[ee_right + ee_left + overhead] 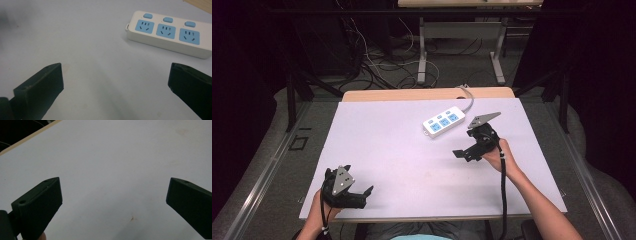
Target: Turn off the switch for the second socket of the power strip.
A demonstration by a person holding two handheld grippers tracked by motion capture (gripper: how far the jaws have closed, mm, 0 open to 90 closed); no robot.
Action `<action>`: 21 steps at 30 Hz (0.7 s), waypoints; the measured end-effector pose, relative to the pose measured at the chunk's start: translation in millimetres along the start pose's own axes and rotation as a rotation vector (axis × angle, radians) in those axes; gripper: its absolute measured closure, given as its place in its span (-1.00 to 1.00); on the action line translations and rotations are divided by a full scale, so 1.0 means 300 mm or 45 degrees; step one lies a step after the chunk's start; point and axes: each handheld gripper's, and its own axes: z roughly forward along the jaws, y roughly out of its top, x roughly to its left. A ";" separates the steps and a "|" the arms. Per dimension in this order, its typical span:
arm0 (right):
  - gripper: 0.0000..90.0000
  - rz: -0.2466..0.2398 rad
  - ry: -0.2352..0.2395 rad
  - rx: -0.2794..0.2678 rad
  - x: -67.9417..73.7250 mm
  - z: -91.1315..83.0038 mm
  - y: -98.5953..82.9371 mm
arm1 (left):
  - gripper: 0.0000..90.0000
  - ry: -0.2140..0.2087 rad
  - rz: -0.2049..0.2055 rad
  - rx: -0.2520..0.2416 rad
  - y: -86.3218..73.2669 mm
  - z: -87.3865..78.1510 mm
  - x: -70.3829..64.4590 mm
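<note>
Power strip (443, 121) lies toward the far right part of the white tabletop (387, 145), white body, three blue sockets with a blue switch beside each. Its grey cable leaves the far end and runs off the back edge of the table. Long axis runs diagonally: near-left end to far-right end.

Right gripper (465, 153) sits just near-right of the strip, apart from it, not touching. Jaws spread wide, nothing between them. In the right gripper view the strip (168, 33) lies ahead and to the right of the jaws' line, sockets facing up, long side turned roughly across the gripper's line. My read: this is the hand that will go for it; a short reach forward with a small turn should bring the jaws across the strip's narrow width.

Left gripper (360, 196) is well apart from the strip, down at the near-left edge of the table. Jaws also wide apart, bare white surface (112, 157) under them.

Surface: matte white board, a few faint stains, wooden edge at the back. Beyond the strip: dark room, tangled cables on the floor, legs of a second table.
</note>
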 end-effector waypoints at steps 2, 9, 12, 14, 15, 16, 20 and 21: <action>-1.00 -0.007 -0.009 0.001 0.013 -0.010 -0.018 | -1.00 -0.001 0.001 -0.001 0.000 0.001 -0.001; -1.00 -0.025 -0.015 0.002 0.060 -0.047 -0.088 | -1.00 -0.001 0.001 -0.001 0.001 0.001 -0.001; -1.00 -0.030 -0.023 -0.003 0.081 -0.062 -0.116 | -0.99 -0.006 0.003 -0.001 0.001 0.001 -0.001; -1.00 -0.033 -0.024 -0.007 0.093 -0.071 -0.132 | -1.00 -0.006 0.003 -0.002 0.001 0.002 -0.001; -1.00 -0.036 -0.025 -0.013 0.099 -0.074 -0.140 | -1.00 -0.006 0.002 -0.002 0.001 0.002 -0.001; -1.00 -0.031 -0.029 -0.009 0.104 -0.079 -0.146 | -1.00 -0.006 0.002 -0.002 0.001 0.002 -0.001; -1.00 -0.034 -0.030 -0.023 0.121 -0.089 -0.174 | -1.00 -0.002 0.001 -0.001 0.001 0.002 0.000; -1.00 -0.037 -0.026 -0.002 0.124 -0.095 -0.179 | -0.99 -0.002 0.002 -0.001 0.001 0.002 0.000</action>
